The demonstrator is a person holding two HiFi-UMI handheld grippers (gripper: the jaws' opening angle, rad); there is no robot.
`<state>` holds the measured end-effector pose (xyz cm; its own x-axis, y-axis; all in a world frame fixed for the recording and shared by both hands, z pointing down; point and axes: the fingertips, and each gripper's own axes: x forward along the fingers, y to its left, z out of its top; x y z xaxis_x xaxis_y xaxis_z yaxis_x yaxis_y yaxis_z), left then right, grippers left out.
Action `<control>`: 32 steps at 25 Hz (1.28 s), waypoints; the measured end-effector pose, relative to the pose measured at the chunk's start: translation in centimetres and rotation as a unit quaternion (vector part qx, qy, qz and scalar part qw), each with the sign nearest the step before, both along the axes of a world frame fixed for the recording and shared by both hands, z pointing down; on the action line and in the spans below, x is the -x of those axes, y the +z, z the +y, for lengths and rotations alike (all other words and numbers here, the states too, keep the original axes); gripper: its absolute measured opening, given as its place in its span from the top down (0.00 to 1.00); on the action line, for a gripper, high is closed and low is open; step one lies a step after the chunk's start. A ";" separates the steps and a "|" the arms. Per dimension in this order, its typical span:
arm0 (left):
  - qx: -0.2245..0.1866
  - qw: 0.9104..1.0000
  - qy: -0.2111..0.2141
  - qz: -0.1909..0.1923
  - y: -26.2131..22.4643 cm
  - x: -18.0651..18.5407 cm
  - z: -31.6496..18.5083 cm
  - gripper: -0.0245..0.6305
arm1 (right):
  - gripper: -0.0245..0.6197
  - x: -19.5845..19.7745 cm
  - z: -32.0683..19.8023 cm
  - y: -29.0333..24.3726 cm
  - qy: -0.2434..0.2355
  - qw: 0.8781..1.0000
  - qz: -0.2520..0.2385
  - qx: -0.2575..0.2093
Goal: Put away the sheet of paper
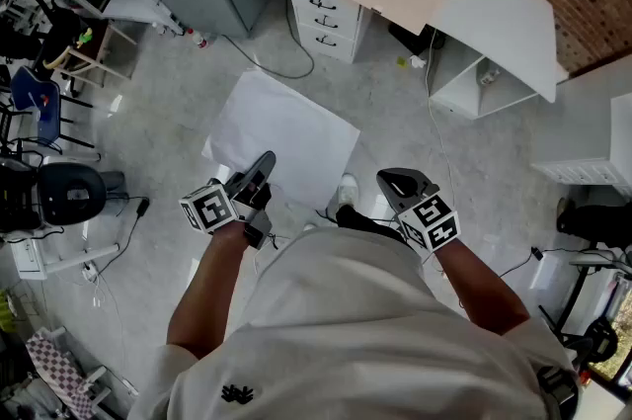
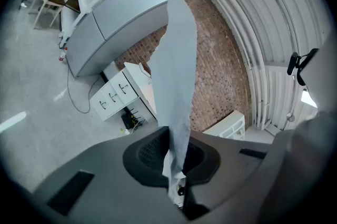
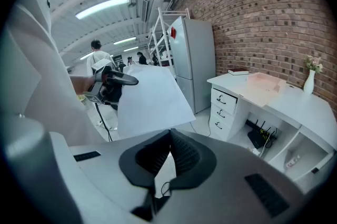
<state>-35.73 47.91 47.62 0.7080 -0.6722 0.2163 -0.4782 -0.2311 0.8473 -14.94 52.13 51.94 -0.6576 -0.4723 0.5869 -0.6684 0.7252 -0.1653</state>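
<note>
- The left claw (image 2: 176, 165) is clamped on one edge of the sheet (image 2: 179, 59). The right claw (image 3: 169, 136) is closed and empty.
- The sheet hangs in the air over the floor, short of the desk (image 1: 494, 3).
- Likely best: carry it slowly with a firm pinch, since a one-edge hold lets it flap and crease.
- The sheet is thin, white, limp and bowed.
- The desk is smooth and white, with drawers (image 1: 326, 13).
</note>
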 end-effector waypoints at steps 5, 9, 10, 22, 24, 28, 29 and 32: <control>-0.004 1.000 0.010 0.003 -2.0 -4.9 -6.7 0.93 | 0.92 -4.7 -5.9 -0.6 0.015 1.000 -0.009 -0.003; 0.010 1.000 0.005 0.013 -1.9 -8.5 -11.2 0.93 | 0.92 -8.8 -10.1 0.3 0.036 0.999 -0.013 -0.005; 0.005 1.000 0.009 0.025 -2.2 -9.7 -12.3 0.93 | 0.92 -9.9 -11.0 0.5 0.044 0.999 -0.014 -0.004; 0.026 0.989 0.041 0.143 -3.7 -18.3 -24.3 0.93 | 0.79 -16.0 -17.2 1.1 0.139 0.989 -0.050 0.008; 0.031 0.985 0.046 0.162 -3.6 -20.1 -27.8 0.93 | 0.79 -17.4 -19.0 1.5 0.158 0.986 -0.045 0.017; 0.048 0.982 0.050 0.178 -2.4 -24.0 -36.4 0.93 | 0.81 -21.6 -24.4 0.6 0.199 0.979 -0.034 0.026; 0.049 0.981 0.054 0.180 -2.4 -24.6 -38.4 0.93 | 0.82 -22.2 -25.5 0.2 0.208 0.977 -0.030 0.027; 0.049 0.979 0.061 0.188 -2.3 -26.1 -43.9 0.93 | 0.85 -23.6 -29.2 -0.7 0.233 0.972 -0.019 0.028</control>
